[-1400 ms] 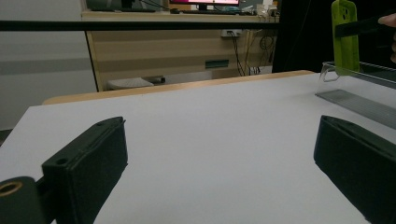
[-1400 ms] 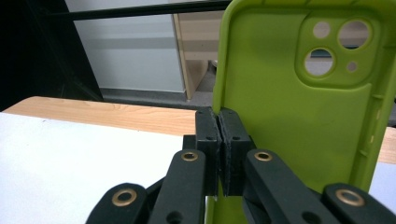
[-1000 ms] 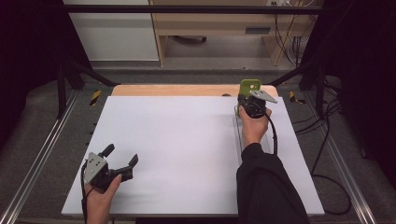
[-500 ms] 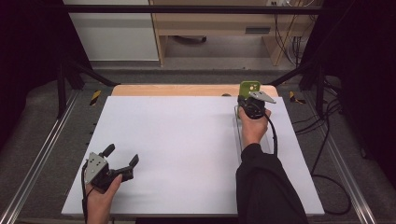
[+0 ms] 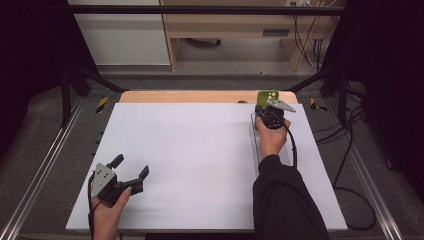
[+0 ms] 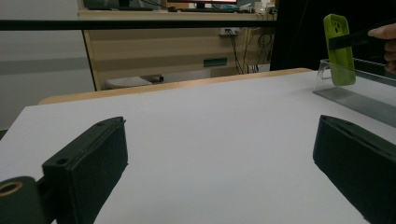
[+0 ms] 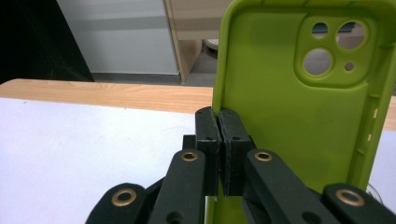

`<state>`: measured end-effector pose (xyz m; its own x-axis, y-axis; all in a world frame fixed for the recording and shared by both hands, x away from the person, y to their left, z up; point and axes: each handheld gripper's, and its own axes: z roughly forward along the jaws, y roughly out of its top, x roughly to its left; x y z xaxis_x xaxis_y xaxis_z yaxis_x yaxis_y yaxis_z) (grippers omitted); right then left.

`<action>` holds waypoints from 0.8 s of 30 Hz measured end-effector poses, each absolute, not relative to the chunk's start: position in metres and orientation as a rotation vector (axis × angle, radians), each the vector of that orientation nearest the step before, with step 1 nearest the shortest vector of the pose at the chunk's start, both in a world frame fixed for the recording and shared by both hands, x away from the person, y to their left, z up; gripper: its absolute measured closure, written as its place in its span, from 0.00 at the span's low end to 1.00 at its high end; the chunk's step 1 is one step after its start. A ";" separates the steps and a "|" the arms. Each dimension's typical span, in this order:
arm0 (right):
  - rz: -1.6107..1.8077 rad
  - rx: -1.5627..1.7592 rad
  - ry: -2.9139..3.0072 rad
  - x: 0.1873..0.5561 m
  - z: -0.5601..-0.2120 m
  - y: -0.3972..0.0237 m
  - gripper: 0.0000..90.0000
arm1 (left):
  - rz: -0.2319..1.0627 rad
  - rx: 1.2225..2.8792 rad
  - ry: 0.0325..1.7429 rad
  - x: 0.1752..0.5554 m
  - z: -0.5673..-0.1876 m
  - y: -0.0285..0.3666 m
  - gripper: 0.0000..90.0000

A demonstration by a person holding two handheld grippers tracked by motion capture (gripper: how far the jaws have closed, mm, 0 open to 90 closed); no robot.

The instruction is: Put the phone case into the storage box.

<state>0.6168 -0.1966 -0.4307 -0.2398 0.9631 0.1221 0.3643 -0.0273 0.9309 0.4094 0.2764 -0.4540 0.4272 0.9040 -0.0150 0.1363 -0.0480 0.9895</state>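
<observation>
Pinched tight on the left edge of the green phone case [image 7: 299, 116], my right gripper [image 7: 219, 140] holds it upright at the far right of the white table [image 5: 200, 165], its camera cutouts at the top. From above I see the case [image 5: 267, 96] standing over the far end of a clear plastic stand [image 5: 256, 140], though I cannot tell whether it touches it. My left gripper [image 5: 131, 167] rests near the front left corner, well apart from the case, its jaws spread wide with nothing between them.
</observation>
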 end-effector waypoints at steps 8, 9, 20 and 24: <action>1.269 1.410 1.646 0.616 -0.434 -0.198 0.98 | 0.816 1.508 0.963 0.410 -0.454 0.276 0.03; 1.273 1.410 1.642 0.616 -0.434 -0.198 0.98 | 0.816 1.508 0.963 0.409 -0.454 0.276 0.03; 1.260 1.429 1.651 0.616 -0.439 -0.199 0.98 | 0.813 1.508 0.963 0.410 -0.454 0.276 0.03; 1.262 1.425 1.652 0.616 -0.439 -0.198 0.98 | 0.813 1.509 0.962 0.410 -0.454 0.276 0.03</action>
